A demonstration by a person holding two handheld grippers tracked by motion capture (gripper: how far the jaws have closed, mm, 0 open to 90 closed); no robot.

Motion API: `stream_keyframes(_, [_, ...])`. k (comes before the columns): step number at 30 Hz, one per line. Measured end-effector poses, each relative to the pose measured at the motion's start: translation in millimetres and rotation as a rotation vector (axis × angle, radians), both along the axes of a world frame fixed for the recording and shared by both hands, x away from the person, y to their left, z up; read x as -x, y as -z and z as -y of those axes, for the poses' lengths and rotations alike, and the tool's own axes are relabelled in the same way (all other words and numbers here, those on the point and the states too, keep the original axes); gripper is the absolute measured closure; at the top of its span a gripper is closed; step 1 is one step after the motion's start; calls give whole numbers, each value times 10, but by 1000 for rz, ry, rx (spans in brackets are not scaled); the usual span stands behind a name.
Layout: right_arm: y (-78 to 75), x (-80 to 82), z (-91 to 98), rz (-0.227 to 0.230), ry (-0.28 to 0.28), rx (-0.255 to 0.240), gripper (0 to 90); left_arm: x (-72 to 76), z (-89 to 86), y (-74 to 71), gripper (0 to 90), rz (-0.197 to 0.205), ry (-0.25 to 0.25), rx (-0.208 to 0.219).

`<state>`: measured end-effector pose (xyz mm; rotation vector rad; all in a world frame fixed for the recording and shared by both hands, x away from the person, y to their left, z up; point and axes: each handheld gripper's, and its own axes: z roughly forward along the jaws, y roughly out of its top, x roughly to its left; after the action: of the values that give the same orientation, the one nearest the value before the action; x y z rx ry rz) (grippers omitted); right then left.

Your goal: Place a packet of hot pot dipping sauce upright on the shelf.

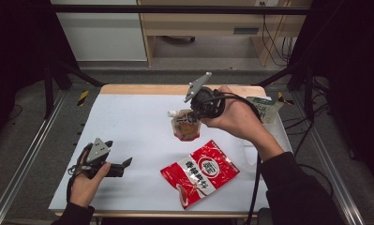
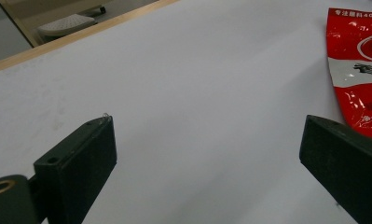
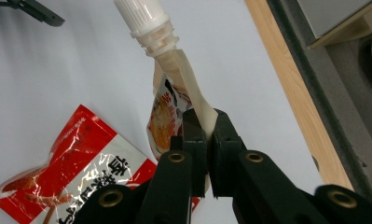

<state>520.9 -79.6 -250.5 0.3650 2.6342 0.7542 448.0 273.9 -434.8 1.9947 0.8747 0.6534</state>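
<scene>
The spouted pouch hangs above mid-table, pinched by its top edge in the right tongs; that thin grip could let it slip or swing. The red bag lies just below, so lowering there risks overlap. Left tongs gape empty over bare table, well clear.

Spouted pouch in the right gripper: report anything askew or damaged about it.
The spouted pouch hangs tilted, pinched by its top edge in the right gripper, white cap angled sideways. No spill or tear shows. The red packet lies flat but crinkled.
</scene>
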Motion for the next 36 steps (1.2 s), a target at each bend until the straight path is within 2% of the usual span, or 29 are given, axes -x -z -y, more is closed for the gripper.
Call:
stream_keyframes(4, [-63,21,130,14,10,-1,874,9,-59,-16,39,7,-19,21])
stream_keyframes(10, [-142,88,339,32,26,6,873,-6,-112,0,39,-4,-48,23])
stream_keyframes(11, [-165,100,420,36,31,-1,873,-8,-114,1,40,-4,-50,23])
stream_keyframes(29, [-259,151,817,61,75,-8,873,-26,-173,19,42,-23,-73,48])
stream_keyframes(36, [-281,196,1096,74,125,-31,873,-34,-182,27,44,-32,-75,47])
